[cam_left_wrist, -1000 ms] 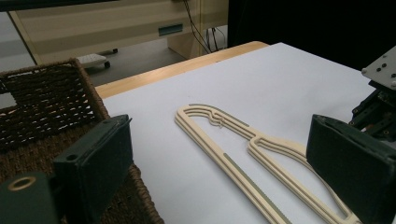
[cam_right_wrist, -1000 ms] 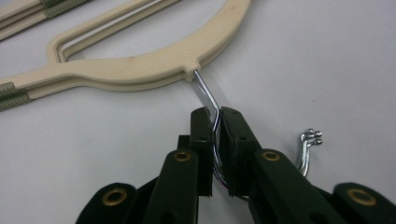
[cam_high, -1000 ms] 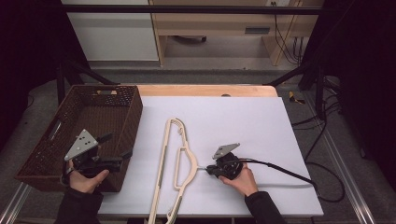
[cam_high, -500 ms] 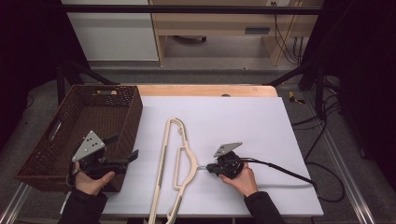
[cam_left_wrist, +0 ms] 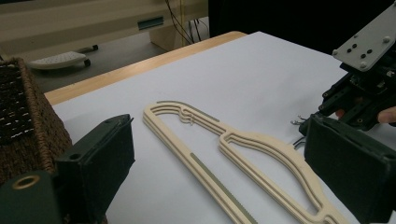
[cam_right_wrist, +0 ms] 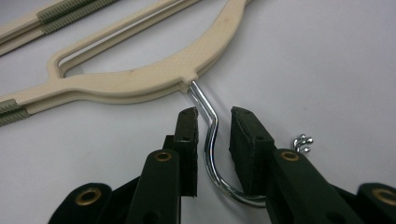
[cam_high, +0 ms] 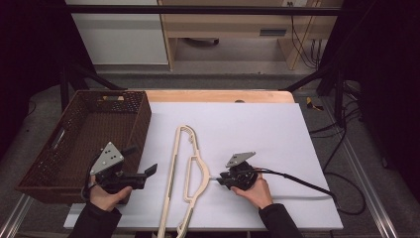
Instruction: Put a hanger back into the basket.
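Observation:
A stack of cream plastic hangers (cam_high: pixel 188 173) lies flat on the white table, its chrome hook (cam_high: pixel 214 178) pointing right. My right gripper (cam_high: pixel 221 179) sits at that hook. In the right gripper view the hook (cam_right_wrist: pixel 210 140) runs between the two pads with a gap on each side; the right gripper (cam_right_wrist: pixel 215 116) has just been opening and stands open around it. My left gripper (cam_high: pixel 141 161) hovers left of the hangers by the basket's corner, jaws wide open and holding nothing. In the left gripper view my left gripper (cam_left_wrist: pixel 224 158) looks across the hangers (cam_left_wrist: pixel 233 149) at the right gripper (cam_left_wrist: pixel 364 93).
A dark brown wicker basket (cam_high: pixel 143 119) stands at the table's left edge, its woven wall (cam_left_wrist: pixel 23 126) close beside the left jaw. A black cable (cam_high: pixel 302 181) trails right from the right gripper. White tabletop (cam_high: pixel 257 129) stretches beyond the hangers.
My left gripper has drifted right, off the basket's front corner toward the hangers. The right hand stays at the hook.

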A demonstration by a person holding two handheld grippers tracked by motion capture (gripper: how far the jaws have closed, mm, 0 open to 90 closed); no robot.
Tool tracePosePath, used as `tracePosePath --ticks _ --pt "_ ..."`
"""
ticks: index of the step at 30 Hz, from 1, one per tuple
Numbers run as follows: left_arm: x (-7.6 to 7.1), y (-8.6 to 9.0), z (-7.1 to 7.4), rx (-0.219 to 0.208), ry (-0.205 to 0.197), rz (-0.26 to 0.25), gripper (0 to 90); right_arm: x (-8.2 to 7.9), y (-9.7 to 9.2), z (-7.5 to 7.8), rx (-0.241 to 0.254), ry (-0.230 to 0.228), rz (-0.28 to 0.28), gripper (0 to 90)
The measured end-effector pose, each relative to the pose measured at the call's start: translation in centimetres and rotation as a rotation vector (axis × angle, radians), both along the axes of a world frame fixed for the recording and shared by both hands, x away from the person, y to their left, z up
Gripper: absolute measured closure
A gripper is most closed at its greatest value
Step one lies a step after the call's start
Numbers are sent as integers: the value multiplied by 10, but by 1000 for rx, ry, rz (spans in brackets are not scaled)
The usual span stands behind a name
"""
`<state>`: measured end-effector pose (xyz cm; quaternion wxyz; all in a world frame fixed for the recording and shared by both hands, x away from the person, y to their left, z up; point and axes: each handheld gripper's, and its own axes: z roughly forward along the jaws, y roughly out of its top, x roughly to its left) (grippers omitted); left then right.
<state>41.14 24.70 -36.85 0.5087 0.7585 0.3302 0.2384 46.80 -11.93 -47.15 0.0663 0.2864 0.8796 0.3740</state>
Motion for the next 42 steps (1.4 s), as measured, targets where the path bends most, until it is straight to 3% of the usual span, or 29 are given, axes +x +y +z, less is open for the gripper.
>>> tracePosePath --ticks 2,7,9,12,14,19,25,31,34,35,36,37,38,42 --pt "0 0 0 1 2 -2 84 1 1 1 31 -23 -1 634" --pt "1 -1 -2 -1 8 -3 84 7 4 -3 58 -12 13 639" --pt "2 -1 -2 0 10 -3 84 12 6 -8 52 2 29 656" --pt "2 0 -2 -2 11 -3 85 16 8 -10 72 32 66 749" --pt "2 0 -3 -3 12 -2 86 17 8 -11 70 21 82 798" --pt "3 -4 -5 8 18 -11 87 16 7 -9 62 19 97 822" --pt "4 -13 -10 17 36 -23 90 14 3 1 101 11 122 851" --pt "5 -34 -21 55 84 -57 98 14 1 7 121 15 120 857" --pt "6 -56 -30 97 134 -88 106 13 -1 13 132 23 115 862" --pt "6 -56 -30 97 134 -88 112 13 -1 13 132 23 115 862" --pt "7 -68 -34 114 164 -104 122 12 -2 16 141 31 109 864" --pt "7 -68 -34 114 164 -104 129 12 -2 16 141 31 109 864" --pt "7 -80 -38 130 190 -126 140 12 -2 18 147 28 107 865" --pt "9 -99 -45 173 216 -151 180 9 -1 22 130 21 100 866"
